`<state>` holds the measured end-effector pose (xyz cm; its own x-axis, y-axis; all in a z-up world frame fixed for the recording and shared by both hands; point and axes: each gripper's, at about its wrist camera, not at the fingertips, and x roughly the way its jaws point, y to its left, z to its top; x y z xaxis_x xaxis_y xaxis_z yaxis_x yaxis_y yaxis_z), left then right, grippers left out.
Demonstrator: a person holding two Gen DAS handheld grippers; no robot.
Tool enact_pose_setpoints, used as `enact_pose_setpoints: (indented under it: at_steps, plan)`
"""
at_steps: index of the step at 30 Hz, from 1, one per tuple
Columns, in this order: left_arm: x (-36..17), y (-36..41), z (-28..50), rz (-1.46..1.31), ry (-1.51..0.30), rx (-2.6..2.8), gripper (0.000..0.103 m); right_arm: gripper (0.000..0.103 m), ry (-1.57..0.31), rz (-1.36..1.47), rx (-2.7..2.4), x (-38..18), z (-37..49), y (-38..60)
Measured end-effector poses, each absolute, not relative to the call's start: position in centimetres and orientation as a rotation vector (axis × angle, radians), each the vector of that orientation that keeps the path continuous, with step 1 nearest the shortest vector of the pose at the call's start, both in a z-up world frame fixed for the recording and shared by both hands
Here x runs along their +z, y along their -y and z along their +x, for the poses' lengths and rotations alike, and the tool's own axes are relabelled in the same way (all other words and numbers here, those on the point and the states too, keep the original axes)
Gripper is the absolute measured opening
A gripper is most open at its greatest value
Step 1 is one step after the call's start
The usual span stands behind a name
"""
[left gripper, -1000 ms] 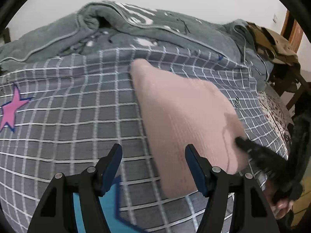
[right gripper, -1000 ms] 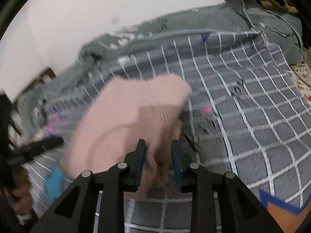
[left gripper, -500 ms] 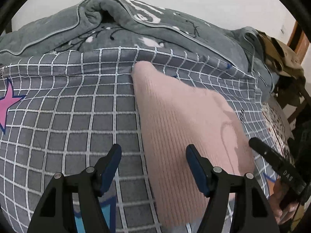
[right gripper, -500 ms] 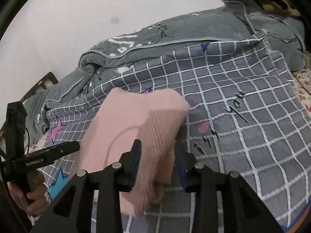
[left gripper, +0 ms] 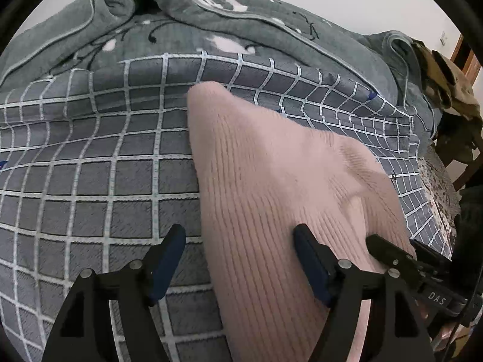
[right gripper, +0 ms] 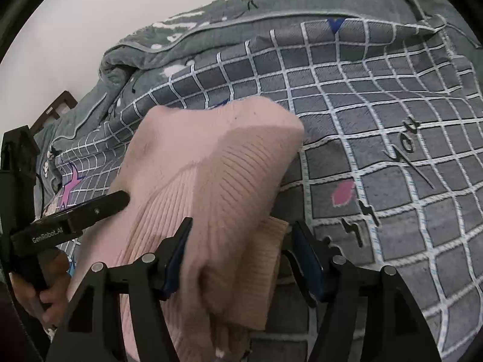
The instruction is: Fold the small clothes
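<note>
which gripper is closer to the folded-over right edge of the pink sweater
Right. The right gripper straddles that edge of the pink sweater, jaws opening with the knit between them. The left gripper sits at the opposite edge, one finger over the checked blanket, jaws opening.

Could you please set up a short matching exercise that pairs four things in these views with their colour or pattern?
Things:
1. knit garment
2. bedsheet
3. quilt
4. star

Descriptions:
A. grey with a white grid
B. plain pale pink, ribbed
C. bright pink with a blue outline
D. grey-green with light piping and white prints

Pairs: 1-B, 2-A, 3-D, 4-C
</note>
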<state>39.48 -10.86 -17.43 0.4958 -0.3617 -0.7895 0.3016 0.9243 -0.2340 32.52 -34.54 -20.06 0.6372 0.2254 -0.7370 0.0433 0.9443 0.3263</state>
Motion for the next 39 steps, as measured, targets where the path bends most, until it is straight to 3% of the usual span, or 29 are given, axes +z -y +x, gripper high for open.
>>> enact_pose_setpoints:
  at_steps: [7,13,14,16,22,30,35,39]
  plan:
    - [-18.3,11.2,40.5,-0.092,-0.983,-0.436,0.074,0.064,-0.893,0.391,0.143,-21.1,34.2,35.0]
    - [-18.0,11.5,40.2,-0.106,-0.972,-0.469,0.055,0.063,-0.889,0.405,0.16,-21.3,34.6,35.0]
    - [-17.8,11.6,40.1,-0.097,-0.962,-0.469,0.051,0.061,-0.884,0.418,0.17,-21.3,34.6,35.1]
    - [-17.4,11.7,39.6,-0.086,-0.943,-0.465,0.045,0.042,-0.879,0.472,0.223,-21.3,34.5,35.3]
    - [-15.0,10.1,37.9,-0.114,-0.915,-0.479,0.033,0.026,-0.809,0.456,0.222,-19.0,32.5,34.0]
    - [-11.0,4.8,33.4,-0.13,-0.859,-0.432,0.028,0.017,-0.758,0.47,0.336,-14.6,29.4,29.2]
    - [-10.3,1.1,30.9,-0.096,-0.848,-0.359,0.002,0.017,-0.725,0.397,0.366,-12.4,27.4,24.1]
    - [-10.4,-0.2,29.9,-0.111,-0.861,-0.372,0.002,0.018,-0.768,0.367,0.312,-13.6,27.7,22.6]
